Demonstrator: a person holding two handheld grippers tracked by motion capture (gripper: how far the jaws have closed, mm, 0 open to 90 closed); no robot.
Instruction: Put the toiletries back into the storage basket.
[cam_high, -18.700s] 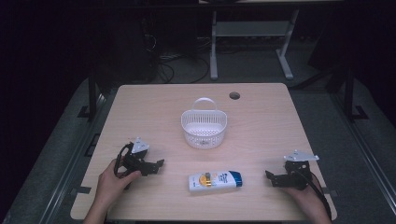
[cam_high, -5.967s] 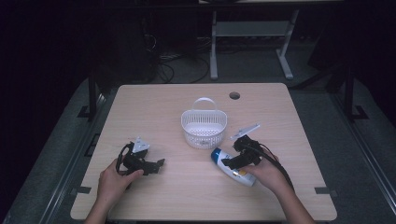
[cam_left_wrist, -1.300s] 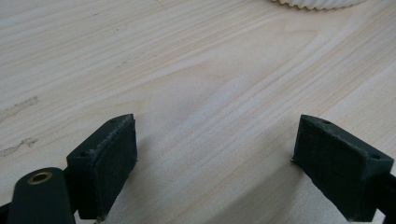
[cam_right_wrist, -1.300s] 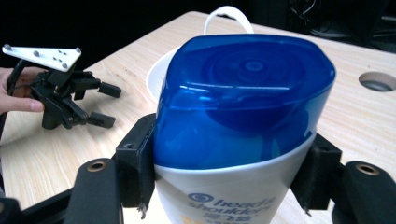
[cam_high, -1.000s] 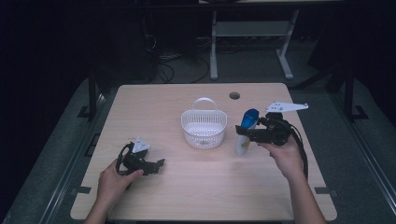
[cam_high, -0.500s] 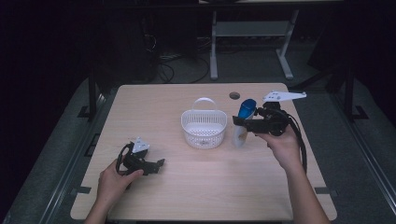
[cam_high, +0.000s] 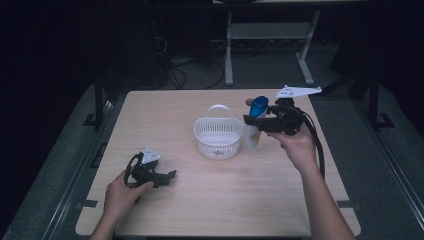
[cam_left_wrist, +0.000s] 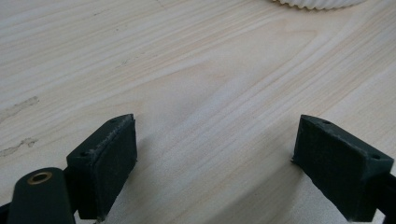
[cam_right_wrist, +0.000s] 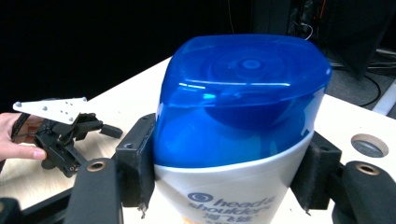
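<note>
i count one white plastic slotted basket and one blue-capped white shampoo bottle, clenched by my right gripper just beside the basket; my left gripper rests released near the front edge of the wide, bare pale wooden table.

the table has a light wooden top with rounded corners and a small round hole near its far right corner. a white basket with slotted walls and a handle stands directly on it, near the middle and a little toward the far side. the left gripper rests on the table near the front left, with its jaws wide apart over the bare wood, and the person's left hand lies there around it.
</note>
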